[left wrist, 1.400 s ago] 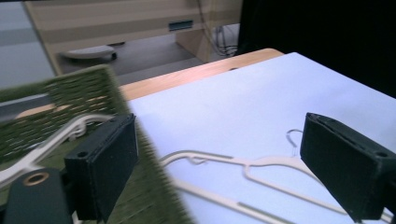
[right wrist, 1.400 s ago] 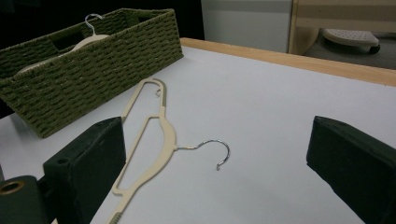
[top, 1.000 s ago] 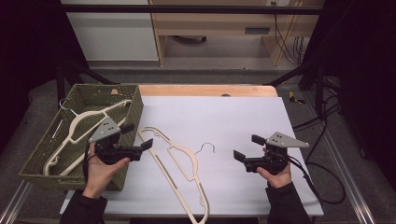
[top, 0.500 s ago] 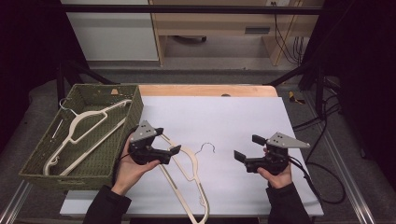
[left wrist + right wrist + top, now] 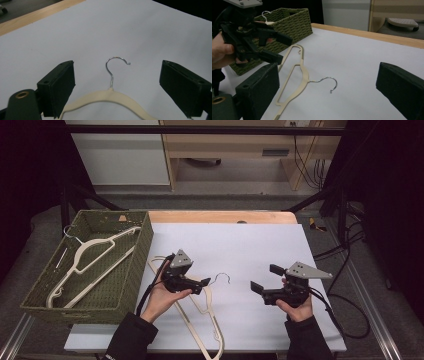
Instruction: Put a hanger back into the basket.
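Note:
A cream hanger [image 5: 202,302] with a metal hook [image 5: 223,277] lies on the white table, over a second cream hanger [image 5: 159,263]. My left gripper [image 5: 204,285] hovers open just above the top hanger's neck. In the left gripper view the hook [image 5: 113,67] and the cream shoulder [image 5: 110,95] sit between the wide-open jaws of that gripper [image 5: 118,75], untouched. My right gripper [image 5: 265,279] is held open and empty over the table to the right of the hook. Its own view looks past the open right gripper [image 5: 329,72] at the hanger [image 5: 298,80] and the left gripper [image 5: 262,42].
A green woven basket [image 5: 145,240] stands at the table's left edge with another cream hanger [image 5: 90,254] inside; it also appears in the right gripper view as the basket [image 5: 292,21]. A wooden strip [image 5: 225,216] runs along the far table edge. Cables trail off the right side.
My left gripper has moved right from the basket's edge to above the hanger's neck on the table. The right gripper has stayed in place.

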`<state>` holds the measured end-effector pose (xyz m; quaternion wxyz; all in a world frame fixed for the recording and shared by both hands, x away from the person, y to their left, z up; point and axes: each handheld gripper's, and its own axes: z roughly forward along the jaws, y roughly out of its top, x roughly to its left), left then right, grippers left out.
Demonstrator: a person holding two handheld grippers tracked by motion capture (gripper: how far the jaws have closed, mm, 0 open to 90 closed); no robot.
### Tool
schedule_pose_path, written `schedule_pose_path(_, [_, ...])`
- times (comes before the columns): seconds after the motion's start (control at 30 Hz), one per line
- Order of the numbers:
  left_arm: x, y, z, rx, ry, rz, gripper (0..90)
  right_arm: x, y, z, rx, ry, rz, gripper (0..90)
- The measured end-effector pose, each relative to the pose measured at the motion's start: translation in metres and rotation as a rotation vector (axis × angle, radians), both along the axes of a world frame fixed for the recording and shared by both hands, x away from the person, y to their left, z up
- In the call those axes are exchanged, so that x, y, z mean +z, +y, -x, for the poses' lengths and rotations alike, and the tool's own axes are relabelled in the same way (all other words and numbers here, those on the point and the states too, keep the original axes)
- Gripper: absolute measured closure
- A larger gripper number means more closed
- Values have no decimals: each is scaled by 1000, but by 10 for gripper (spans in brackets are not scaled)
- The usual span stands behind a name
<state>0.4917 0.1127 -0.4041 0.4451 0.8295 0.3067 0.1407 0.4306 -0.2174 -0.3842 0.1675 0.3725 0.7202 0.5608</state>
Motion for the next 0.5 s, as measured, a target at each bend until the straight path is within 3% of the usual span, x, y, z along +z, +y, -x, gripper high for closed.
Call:
schedule_pose_path(0.37, [-24, -20, -16, -18, 51, -70, 197, 0, 0, 0, 2, 0, -2, 56])
schedule_pose_path(0.5, [-34, -26, -22, -30, 69, -135, 276, 1, 0, 0, 3, -5, -9, 58])
